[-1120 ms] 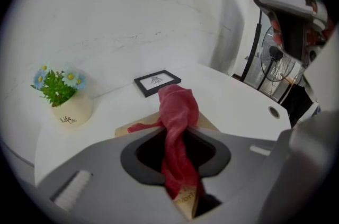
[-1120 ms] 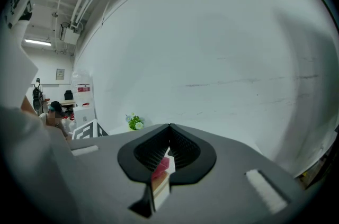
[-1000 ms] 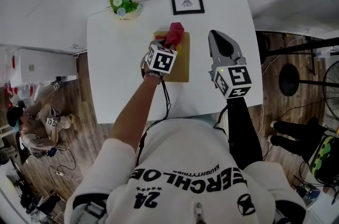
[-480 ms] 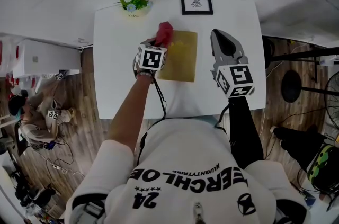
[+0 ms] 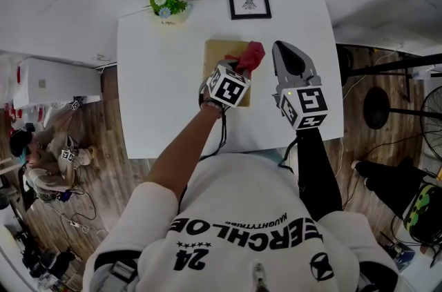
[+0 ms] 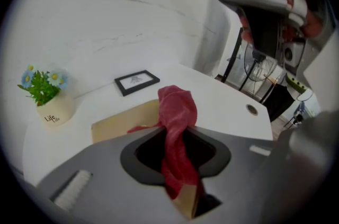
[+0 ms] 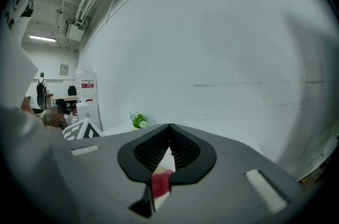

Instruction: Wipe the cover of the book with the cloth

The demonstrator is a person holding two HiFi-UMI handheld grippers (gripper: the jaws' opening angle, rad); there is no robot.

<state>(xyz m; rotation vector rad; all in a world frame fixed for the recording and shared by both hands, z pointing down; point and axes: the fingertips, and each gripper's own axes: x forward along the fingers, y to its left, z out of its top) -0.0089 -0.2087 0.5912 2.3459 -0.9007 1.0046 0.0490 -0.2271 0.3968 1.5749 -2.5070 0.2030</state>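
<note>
Red cloth (image 5: 253,54) pinched between jaws of left hand-held gripper (image 5: 241,68), lying over right part of tan book (image 5: 219,52) cover. Book flat on white table (image 5: 159,97), near framed picture (image 5: 248,5). Right hand-held gripper (image 5: 282,47) just beside book, jaws pressed together, nothing held.

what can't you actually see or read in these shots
- Book: in the head view, the near part of its cover lies under the left gripper and the red cloth.
- Cloth-to-cover contact: in the left gripper view, the gripper's own body hides it.
- Framed picture: its print is too small to read in the head view and the left gripper view.
- Table: in the right gripper view, the right gripper body blocks nearly all of it.
</note>
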